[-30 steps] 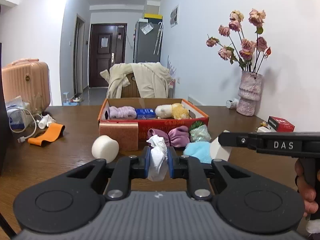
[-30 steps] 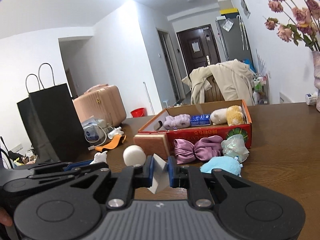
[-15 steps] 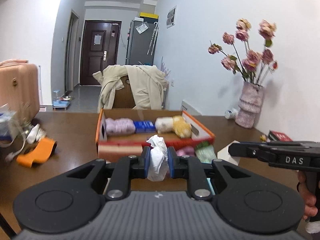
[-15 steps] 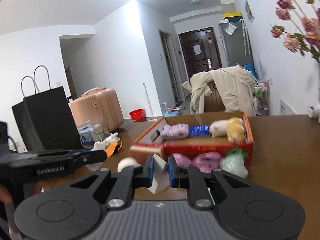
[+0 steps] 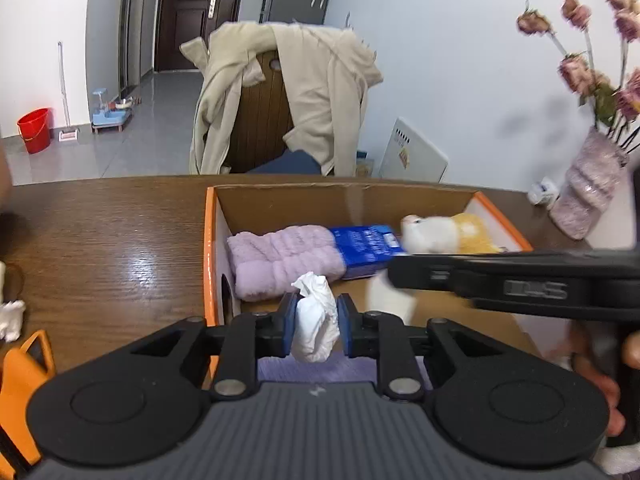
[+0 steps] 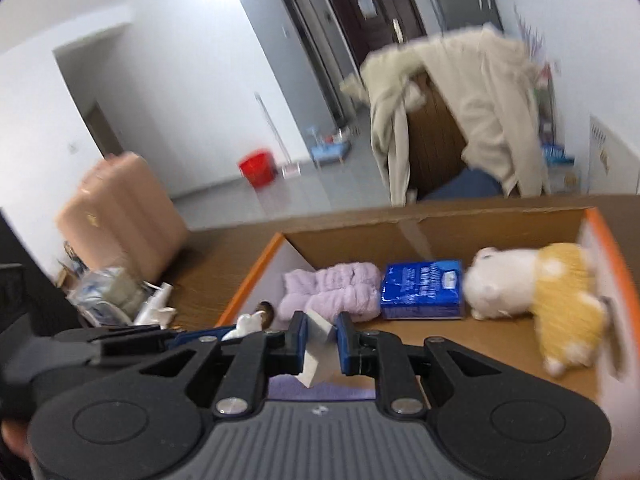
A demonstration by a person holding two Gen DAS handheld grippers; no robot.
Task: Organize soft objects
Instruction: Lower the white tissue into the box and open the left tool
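Observation:
My left gripper (image 5: 317, 322) is shut on a crumpled white tissue wad (image 5: 314, 320) and holds it over the near left part of the open cardboard box (image 5: 344, 196). My right gripper (image 6: 322, 342) is shut on a white sponge block (image 6: 318, 350), also over the box's near edge; it shows in the left wrist view (image 5: 390, 300) as a dark bar from the right. In the box lie a lilac towel (image 5: 284, 258), a blue tissue pack (image 5: 366, 246) and a white and yellow plush toy (image 6: 532, 292).
The box sits on a brown wooden table (image 5: 104, 236). A chair with a beige coat (image 5: 288, 92) stands behind it. A vase of dried roses (image 5: 592, 188) is at the right. An orange item (image 5: 24, 368), a pink suitcase (image 6: 120, 216) and clutter lie at the left.
Both grippers have moved forward and up over the box, each still holding its item. The loose items in front of the box have dropped out of view.

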